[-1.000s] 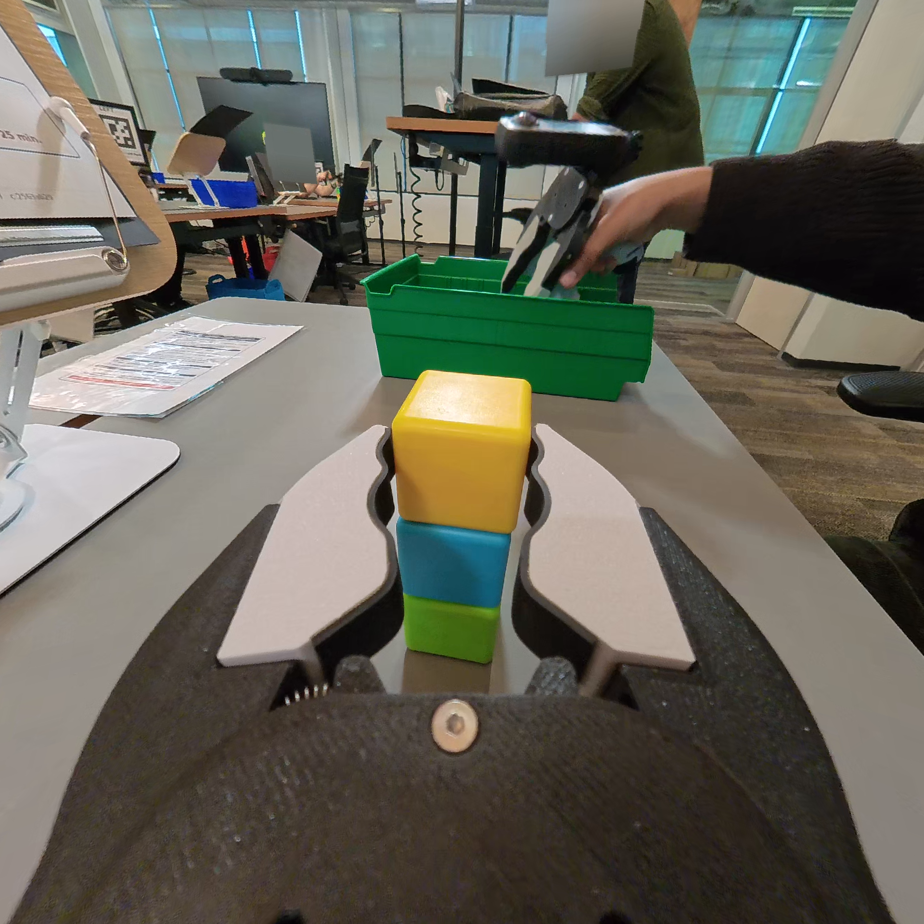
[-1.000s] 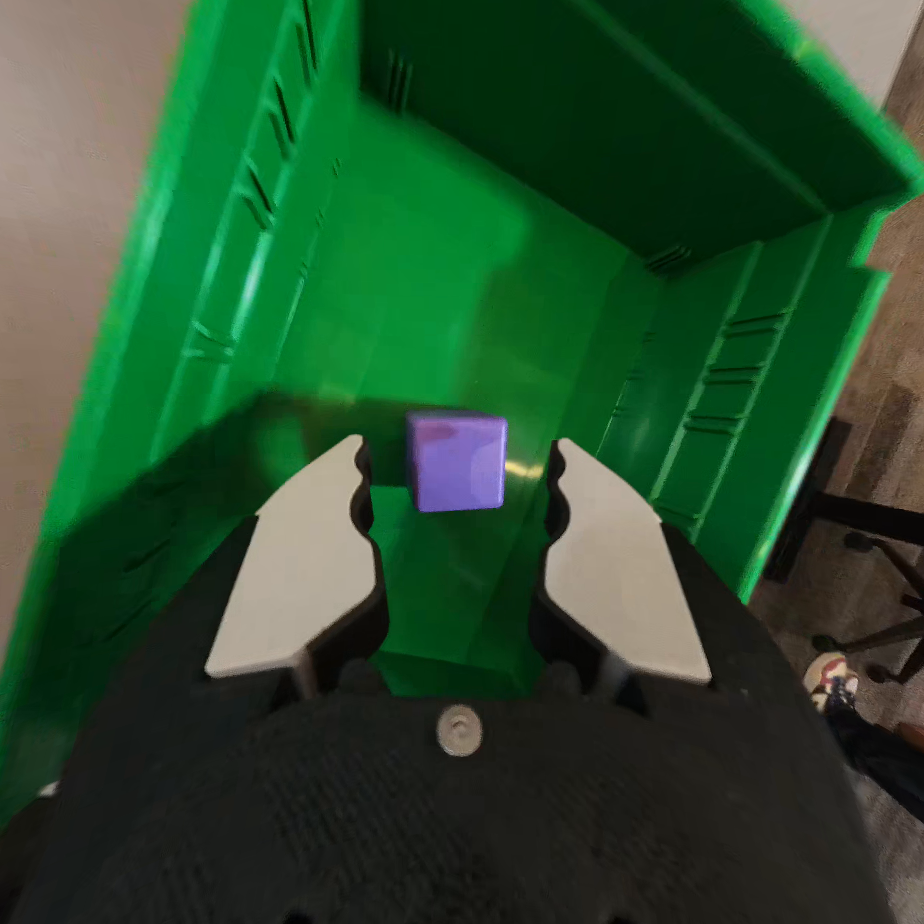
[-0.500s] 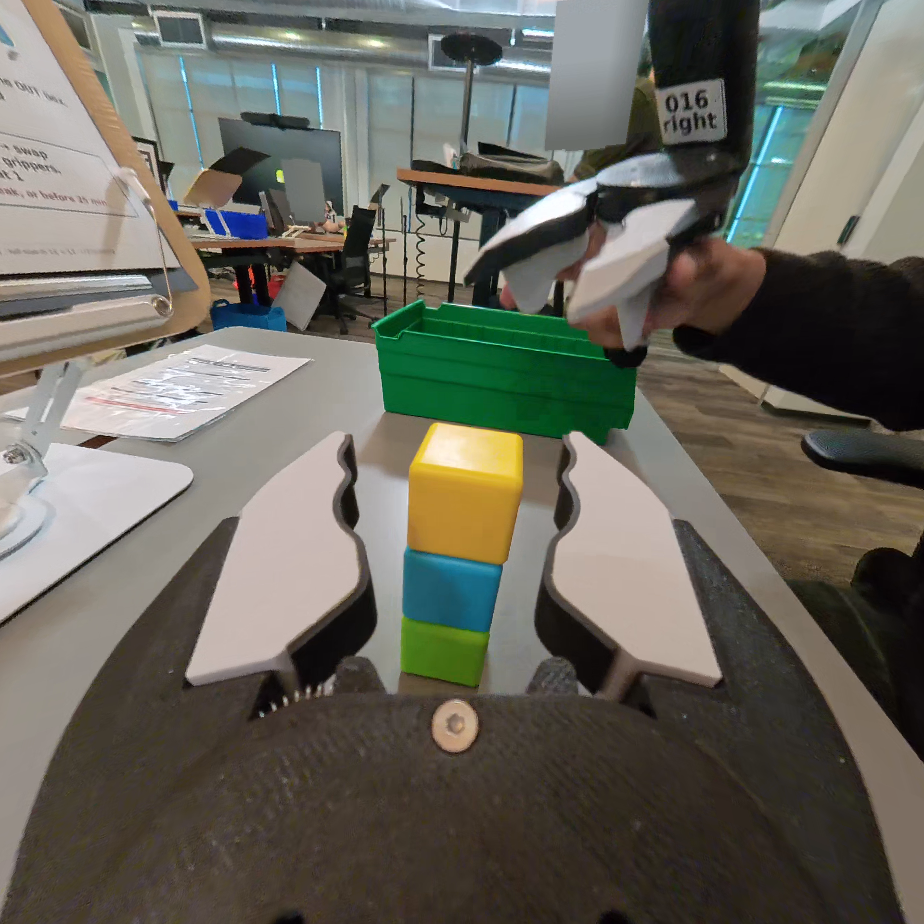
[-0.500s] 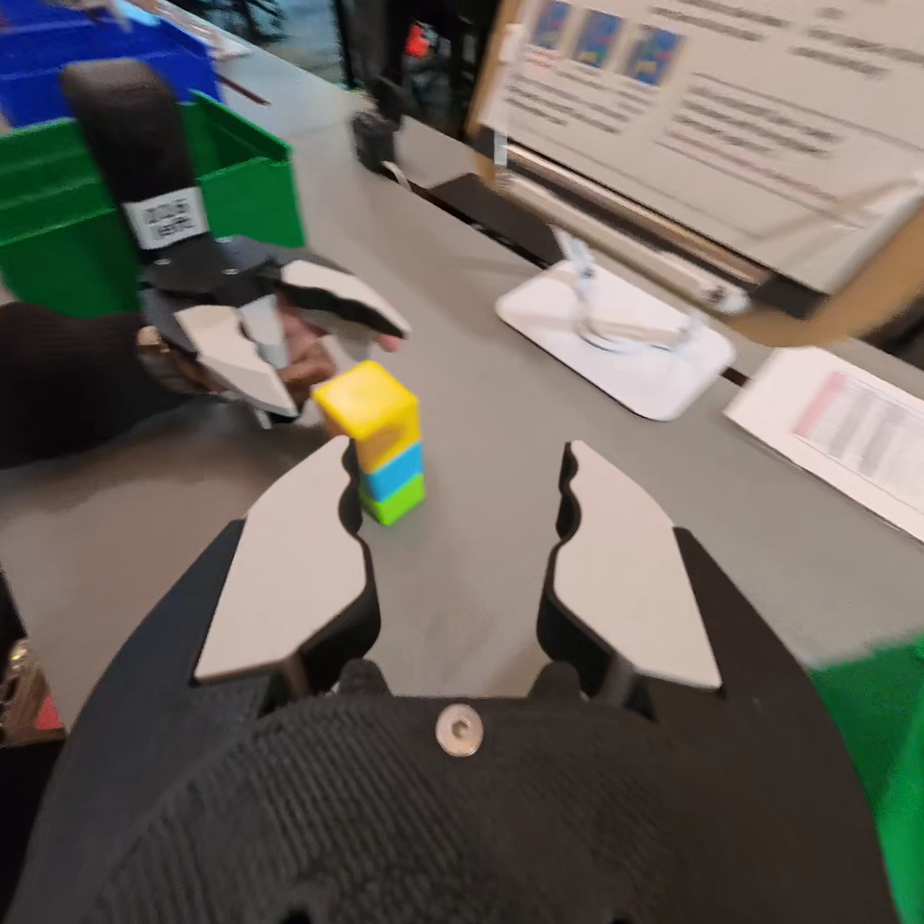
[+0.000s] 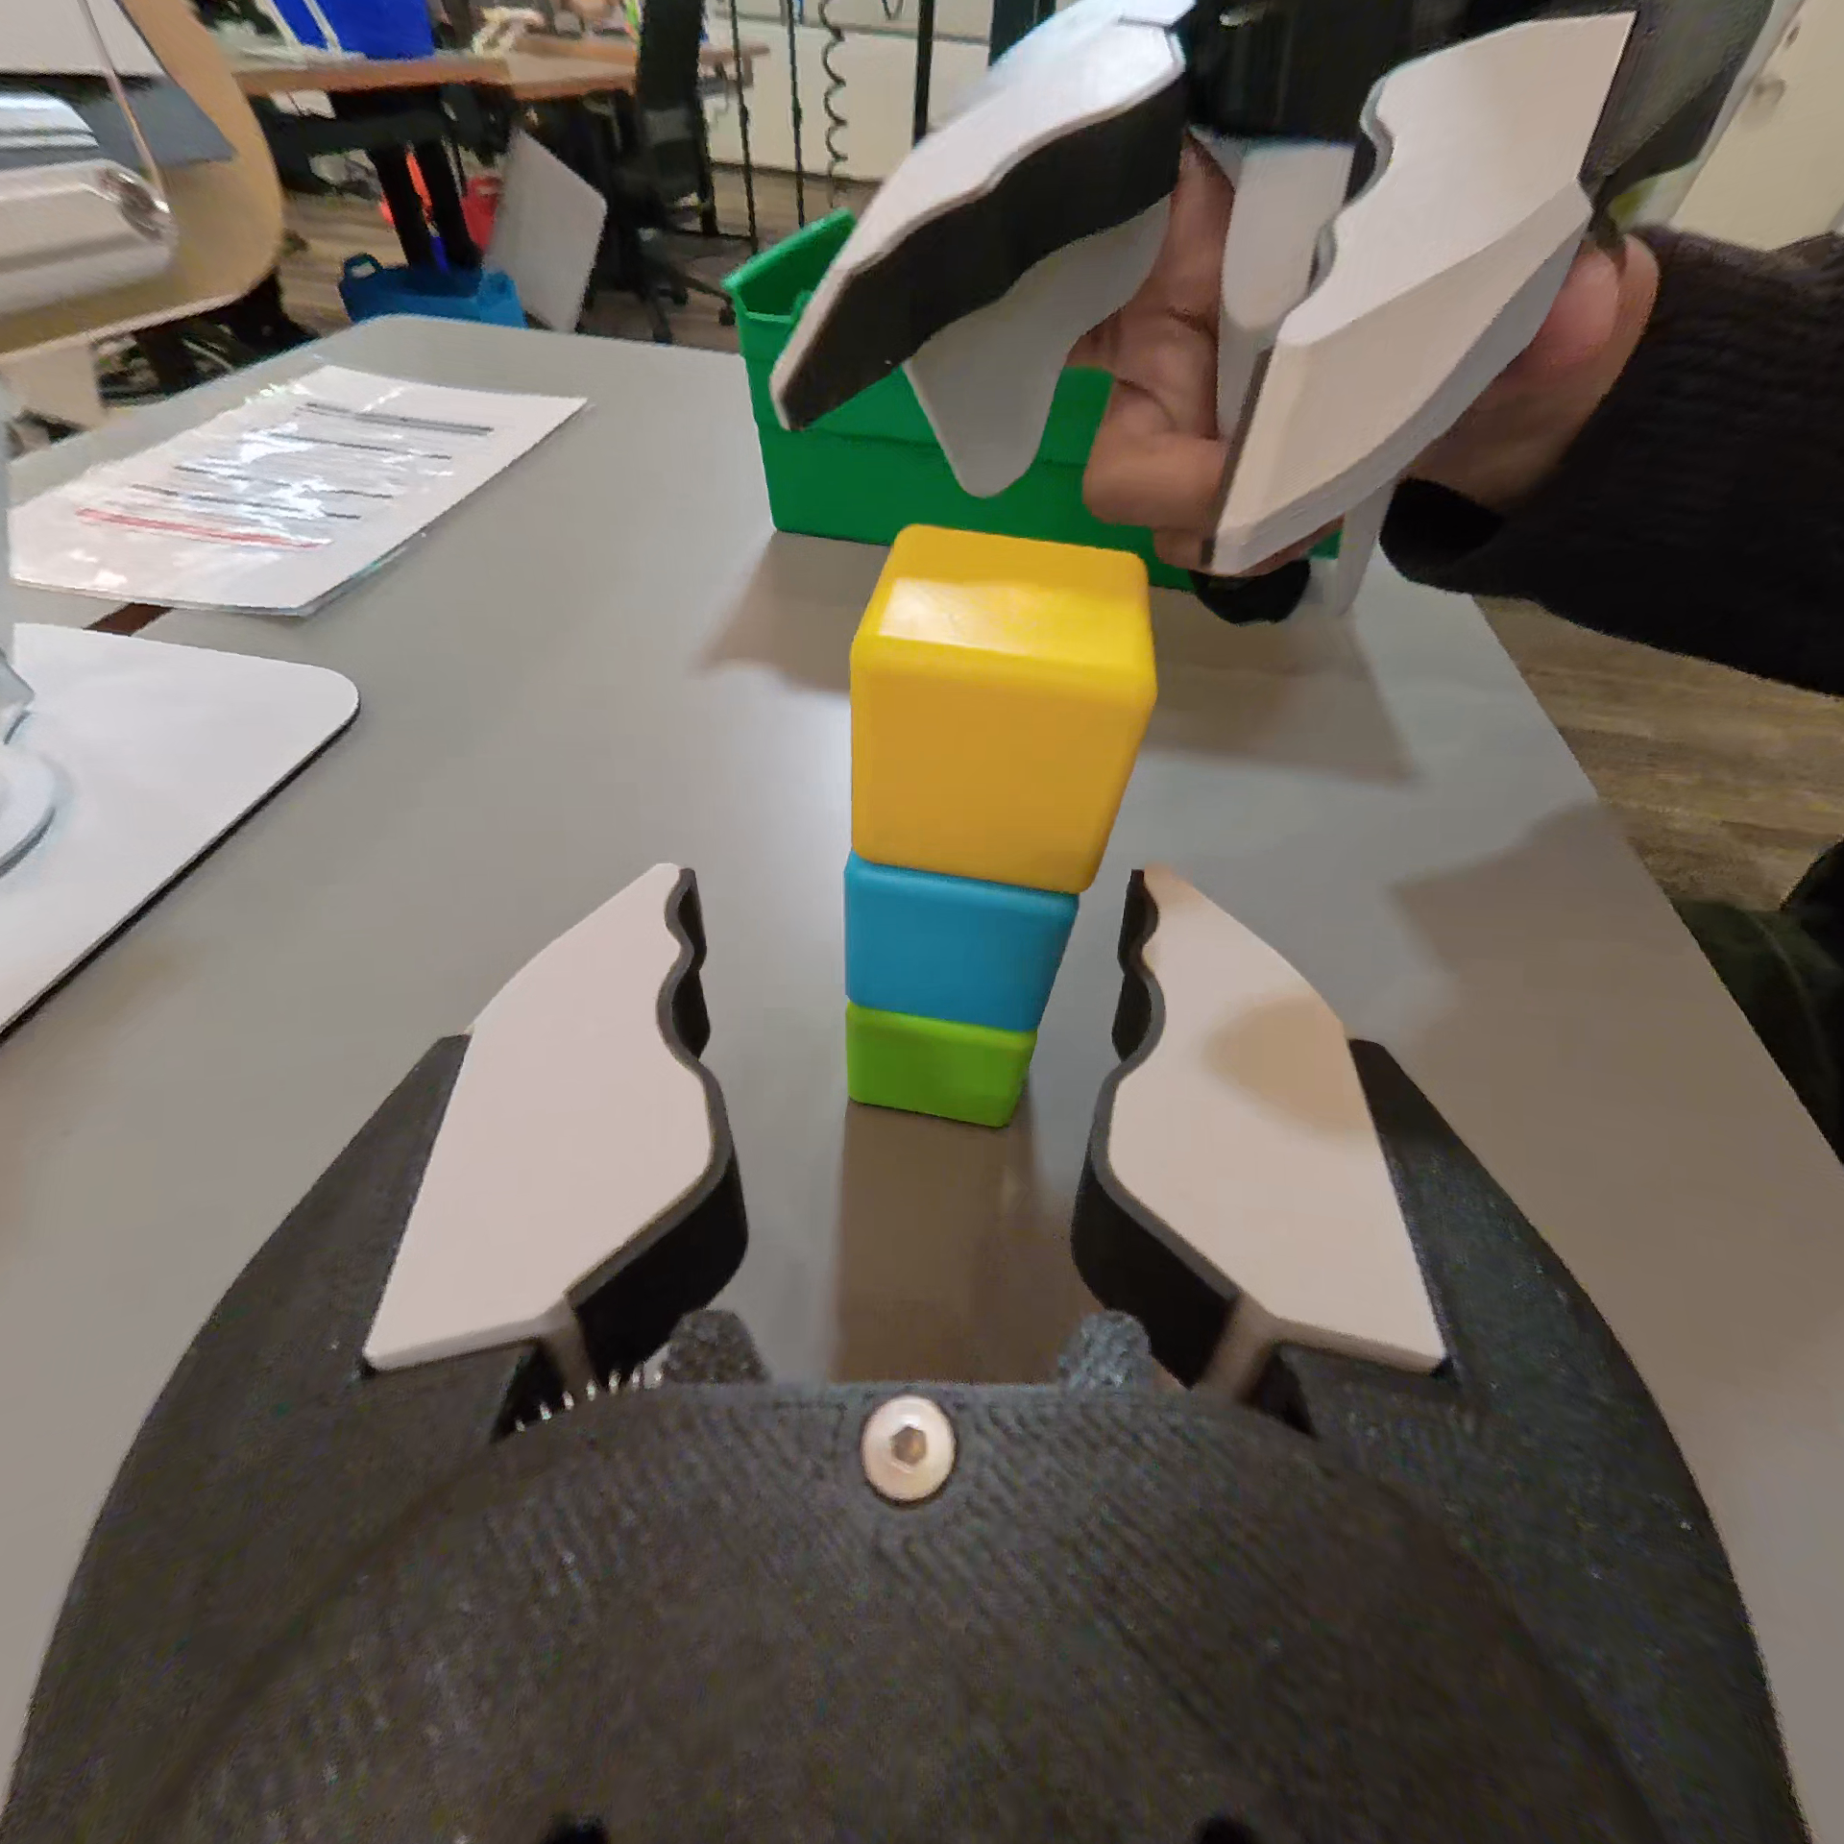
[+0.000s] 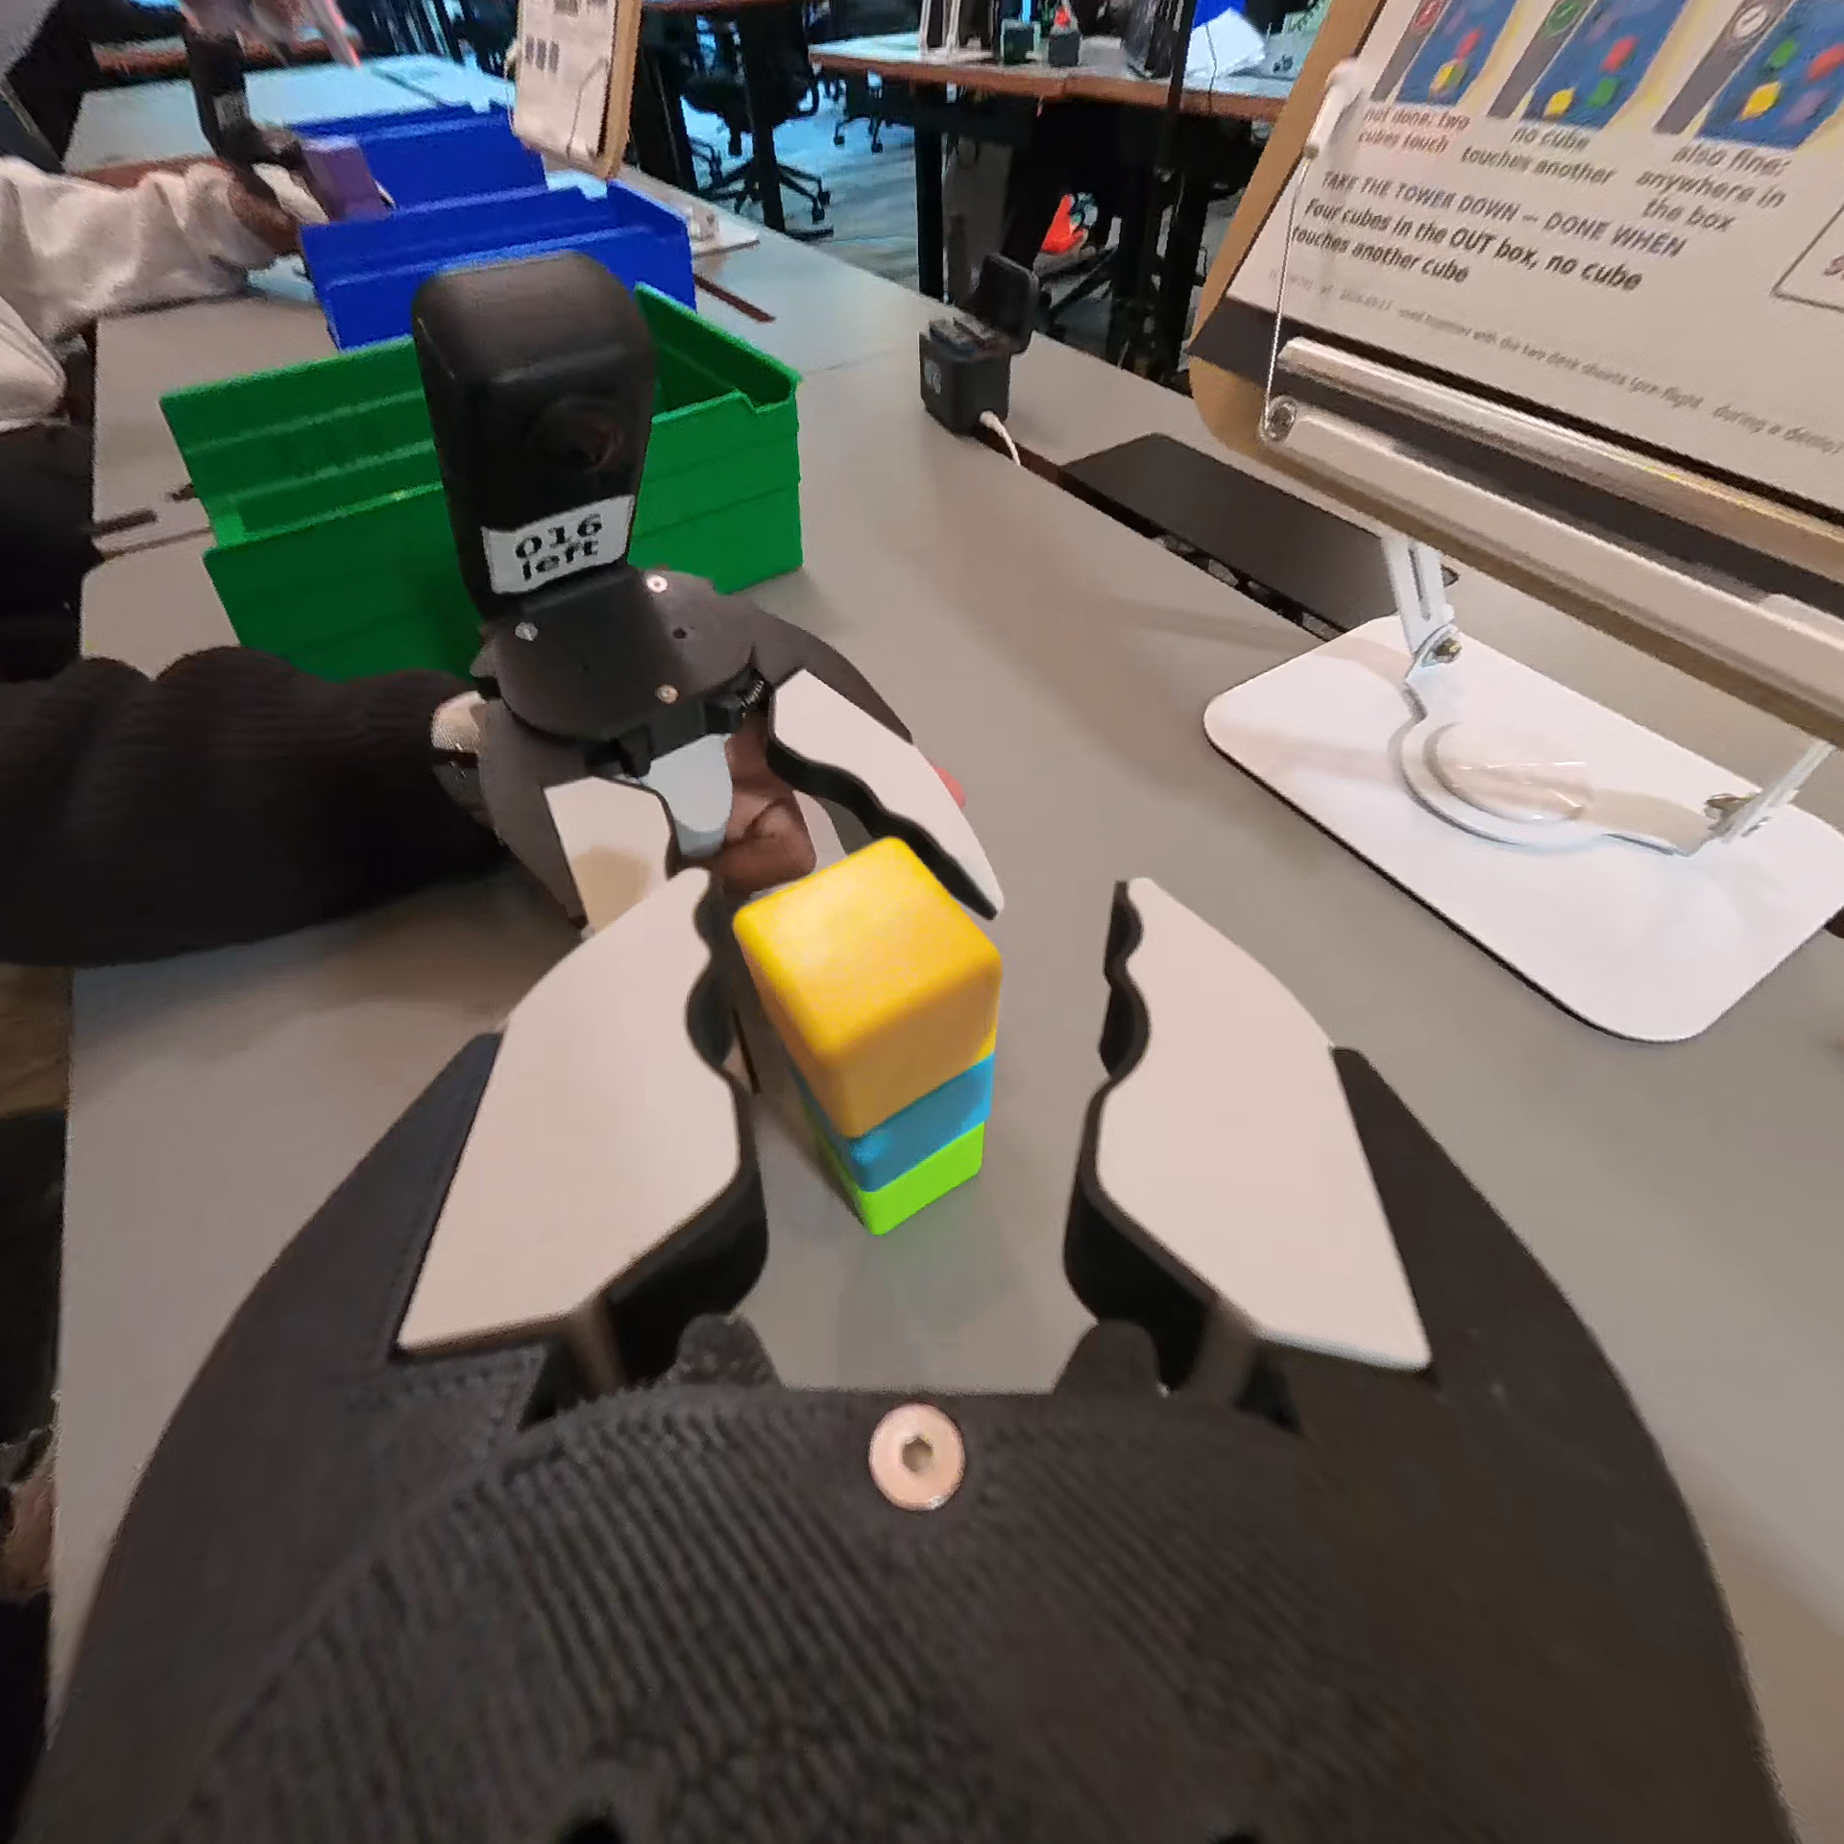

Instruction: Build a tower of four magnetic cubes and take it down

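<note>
Right gripper [image 6: 913, 998] hovers with fingers spread, yellow cube [image 6: 873, 983] just ahead and below between them, while left gripper [image 5: 913, 958], also spread, flanks the upright stack lower down.

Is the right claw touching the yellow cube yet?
Apart. In the left wrist view the right claw hangs open above the yellow cube, with table and green bin visible in the gap between them.

Bright even light, soft shadows, wide-angle warp, blurred edges
</note>
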A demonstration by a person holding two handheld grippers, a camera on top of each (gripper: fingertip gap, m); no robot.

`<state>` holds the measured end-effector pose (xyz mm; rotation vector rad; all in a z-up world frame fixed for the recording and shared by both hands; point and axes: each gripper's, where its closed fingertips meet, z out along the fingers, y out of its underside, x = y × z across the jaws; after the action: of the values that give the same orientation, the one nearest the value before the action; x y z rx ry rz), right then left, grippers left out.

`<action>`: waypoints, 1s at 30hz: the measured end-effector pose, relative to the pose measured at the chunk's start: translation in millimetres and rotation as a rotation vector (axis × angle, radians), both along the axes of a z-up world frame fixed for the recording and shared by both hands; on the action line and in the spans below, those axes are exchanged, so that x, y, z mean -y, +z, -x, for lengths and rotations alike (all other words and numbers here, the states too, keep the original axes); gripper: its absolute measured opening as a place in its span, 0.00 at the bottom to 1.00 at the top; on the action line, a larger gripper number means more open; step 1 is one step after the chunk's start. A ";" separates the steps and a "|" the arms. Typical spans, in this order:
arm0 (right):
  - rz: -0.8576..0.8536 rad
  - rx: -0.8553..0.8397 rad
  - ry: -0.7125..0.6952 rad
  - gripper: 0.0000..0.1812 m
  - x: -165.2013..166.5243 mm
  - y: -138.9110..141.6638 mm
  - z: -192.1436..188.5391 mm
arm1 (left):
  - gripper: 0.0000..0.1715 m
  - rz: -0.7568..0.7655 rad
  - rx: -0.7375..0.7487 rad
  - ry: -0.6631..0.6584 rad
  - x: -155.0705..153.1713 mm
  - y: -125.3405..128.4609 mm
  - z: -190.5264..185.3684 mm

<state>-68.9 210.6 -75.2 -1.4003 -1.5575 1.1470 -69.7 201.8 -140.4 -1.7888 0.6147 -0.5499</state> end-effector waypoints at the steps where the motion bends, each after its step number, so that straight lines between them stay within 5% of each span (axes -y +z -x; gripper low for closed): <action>1: -0.015 0.008 0.004 0.40 -0.5 -2.3 -0.9 | 0.47 0.012 -0.013 -0.013 0.7 -2.4 -3.1; 19: -0.061 0.065 0.074 0.39 9.3 -22.6 0.9 | 0.28 0.051 -0.069 -0.038 0.8 -10.7 -11.8; 30: -0.094 0.045 0.104 0.31 10.5 -30.9 0.8 | 0.28 0.053 -0.070 -0.045 1.2 -11.1 -12.6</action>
<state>-69.7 200.1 -106.0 -1.3043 -1.7112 1.0941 -57.2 200.6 -151.5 -1.8546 0.6953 -0.5408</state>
